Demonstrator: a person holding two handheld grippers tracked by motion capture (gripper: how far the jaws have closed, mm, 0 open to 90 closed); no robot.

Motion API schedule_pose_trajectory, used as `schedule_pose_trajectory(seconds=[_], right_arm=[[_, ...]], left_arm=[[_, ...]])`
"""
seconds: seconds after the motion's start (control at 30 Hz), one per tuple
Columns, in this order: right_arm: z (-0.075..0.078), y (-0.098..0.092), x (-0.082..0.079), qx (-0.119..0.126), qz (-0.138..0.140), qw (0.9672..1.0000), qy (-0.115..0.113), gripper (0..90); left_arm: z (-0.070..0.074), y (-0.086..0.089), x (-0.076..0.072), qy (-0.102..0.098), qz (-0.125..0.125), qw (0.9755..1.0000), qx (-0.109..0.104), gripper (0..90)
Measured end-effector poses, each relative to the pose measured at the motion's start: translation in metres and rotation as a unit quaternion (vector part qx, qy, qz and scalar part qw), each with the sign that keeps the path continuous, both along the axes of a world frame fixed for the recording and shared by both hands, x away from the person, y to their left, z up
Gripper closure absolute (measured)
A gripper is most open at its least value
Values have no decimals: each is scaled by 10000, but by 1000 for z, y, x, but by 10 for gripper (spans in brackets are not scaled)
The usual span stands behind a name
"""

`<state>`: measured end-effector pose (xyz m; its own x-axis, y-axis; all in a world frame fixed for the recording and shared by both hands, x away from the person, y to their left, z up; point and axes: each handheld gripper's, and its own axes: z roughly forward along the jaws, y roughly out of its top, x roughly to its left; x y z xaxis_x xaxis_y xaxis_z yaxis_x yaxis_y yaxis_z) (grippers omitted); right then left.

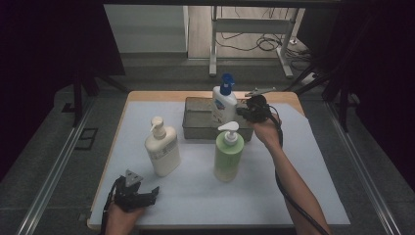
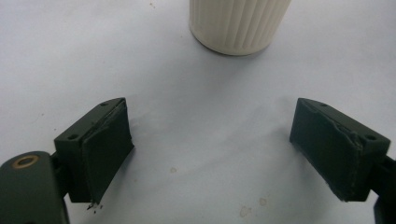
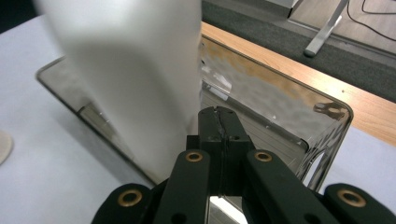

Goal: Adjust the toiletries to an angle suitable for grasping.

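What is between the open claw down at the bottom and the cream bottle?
Nothing. In the left gripper view, only bare white table cover lies between the left gripper and the cream bottle; the high view shows the same gap.

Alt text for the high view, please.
On a white-covered table, the right tool is beside a white bottle with a blue cap standing in a metal tray. Nearer stand a cream pump bottle and a green one; the left tool rests open.

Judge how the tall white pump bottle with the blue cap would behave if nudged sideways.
The white pump bottle with the blue cap is tall and narrow, so it would probably tip rather than slide. Standing inside the metal tray, its wall might catch the base. Smooth plastic likely feels slippery.
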<state>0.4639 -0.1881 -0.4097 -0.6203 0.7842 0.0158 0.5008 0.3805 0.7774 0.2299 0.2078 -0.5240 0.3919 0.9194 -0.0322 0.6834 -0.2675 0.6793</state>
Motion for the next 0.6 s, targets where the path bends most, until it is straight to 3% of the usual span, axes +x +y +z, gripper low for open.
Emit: schedule_pose_trajectory(seconds=[0.6], right_arm=[[-29, 9, 22, 4, -57, 9992, 396, 894]], left_arm=[[0, 0, 0, 8, 3, 10000, -1, 121]])
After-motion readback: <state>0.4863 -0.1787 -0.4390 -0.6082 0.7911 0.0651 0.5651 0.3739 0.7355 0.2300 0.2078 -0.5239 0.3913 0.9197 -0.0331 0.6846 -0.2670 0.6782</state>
